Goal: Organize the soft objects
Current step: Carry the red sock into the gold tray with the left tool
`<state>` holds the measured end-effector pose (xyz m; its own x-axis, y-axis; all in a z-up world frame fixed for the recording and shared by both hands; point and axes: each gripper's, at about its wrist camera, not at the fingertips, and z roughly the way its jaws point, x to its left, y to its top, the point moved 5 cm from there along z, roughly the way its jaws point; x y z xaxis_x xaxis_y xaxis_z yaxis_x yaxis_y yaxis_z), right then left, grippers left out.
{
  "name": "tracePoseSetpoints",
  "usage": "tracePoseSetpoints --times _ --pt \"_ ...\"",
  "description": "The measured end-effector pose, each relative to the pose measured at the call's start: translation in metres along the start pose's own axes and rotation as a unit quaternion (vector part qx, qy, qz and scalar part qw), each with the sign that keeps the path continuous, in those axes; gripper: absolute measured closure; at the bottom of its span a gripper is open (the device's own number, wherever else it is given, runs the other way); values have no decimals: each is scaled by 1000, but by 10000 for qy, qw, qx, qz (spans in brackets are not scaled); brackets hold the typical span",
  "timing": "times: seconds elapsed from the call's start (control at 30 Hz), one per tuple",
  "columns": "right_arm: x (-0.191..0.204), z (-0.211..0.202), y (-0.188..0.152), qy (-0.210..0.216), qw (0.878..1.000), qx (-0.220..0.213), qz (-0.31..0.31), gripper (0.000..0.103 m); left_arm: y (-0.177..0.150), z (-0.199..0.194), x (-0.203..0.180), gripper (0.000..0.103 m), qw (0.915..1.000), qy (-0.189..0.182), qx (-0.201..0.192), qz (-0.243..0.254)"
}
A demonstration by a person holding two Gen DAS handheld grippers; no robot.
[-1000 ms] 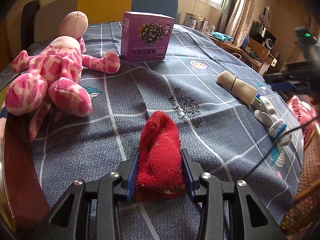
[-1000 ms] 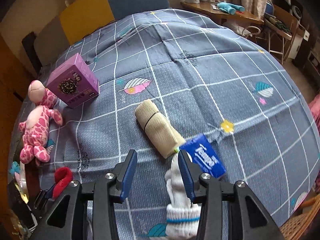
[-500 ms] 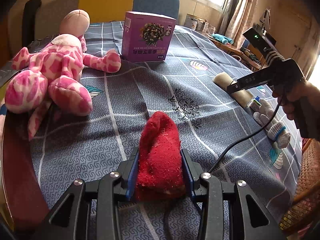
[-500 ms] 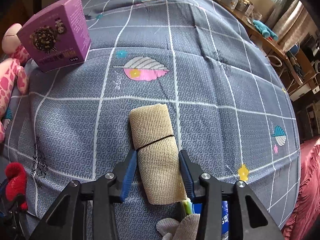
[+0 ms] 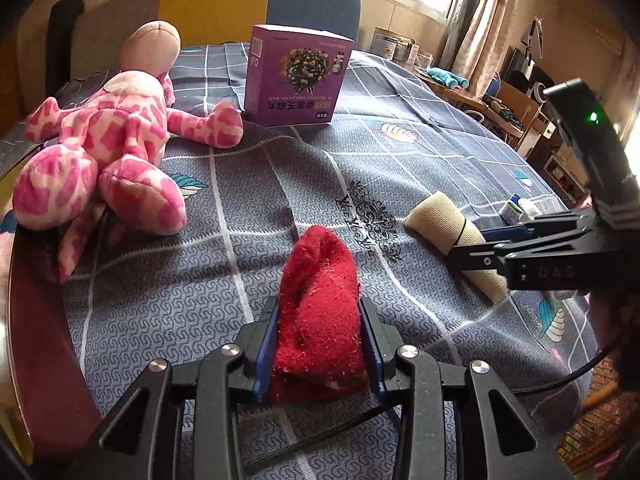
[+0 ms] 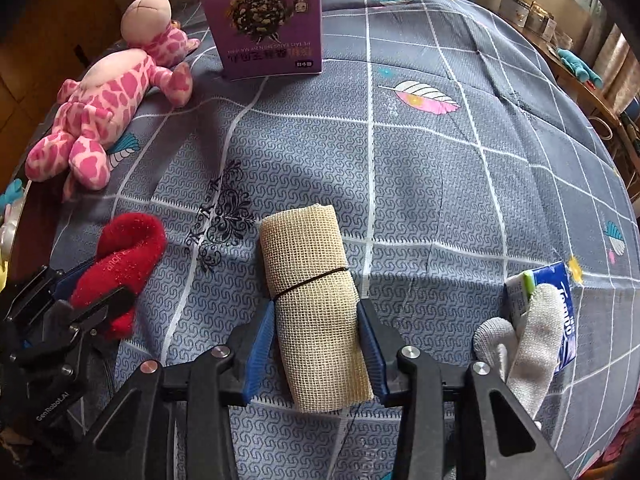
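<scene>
Left wrist: left gripper (image 5: 320, 344) clamped on sock (image 5: 320, 312).
Right gripper (image 6: 316, 344): straddles roll (image 6: 312, 304), grip unconfirmed.
Risk: roll slips.

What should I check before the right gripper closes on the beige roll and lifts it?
1. Beige roll lies between the right gripper's fingers: ok.
2. Pads pressing on the roll: cannot tell; they sit at its sides.
3. Left gripper clamped on the red sock: ok.
4. Black band around the roll, holding it rolled: ok.
5. White glove and blue tissue pack apart from the roll: ok.
6. Pink plush toy and purple box away from the grasp: ok.
</scene>
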<state>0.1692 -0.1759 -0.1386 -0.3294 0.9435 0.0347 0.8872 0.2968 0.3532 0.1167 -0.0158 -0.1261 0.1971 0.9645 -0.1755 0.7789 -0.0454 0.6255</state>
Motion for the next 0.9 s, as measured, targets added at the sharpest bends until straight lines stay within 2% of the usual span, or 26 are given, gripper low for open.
tracePoseSetpoints --times 0.17,0.47,0.9 --pt "-8 2 1 181 9997 -18 141 61 4 -9 -2 69 10000 39 19 68" --pt "-5 5 3 3 10000 -39 45 60 8 -43 -5 69 9998 139 -121 24" --pt "-1 9 2 -246 9994 -48 -234 60 16 -97 -1 69 9980 317 -535 -55"
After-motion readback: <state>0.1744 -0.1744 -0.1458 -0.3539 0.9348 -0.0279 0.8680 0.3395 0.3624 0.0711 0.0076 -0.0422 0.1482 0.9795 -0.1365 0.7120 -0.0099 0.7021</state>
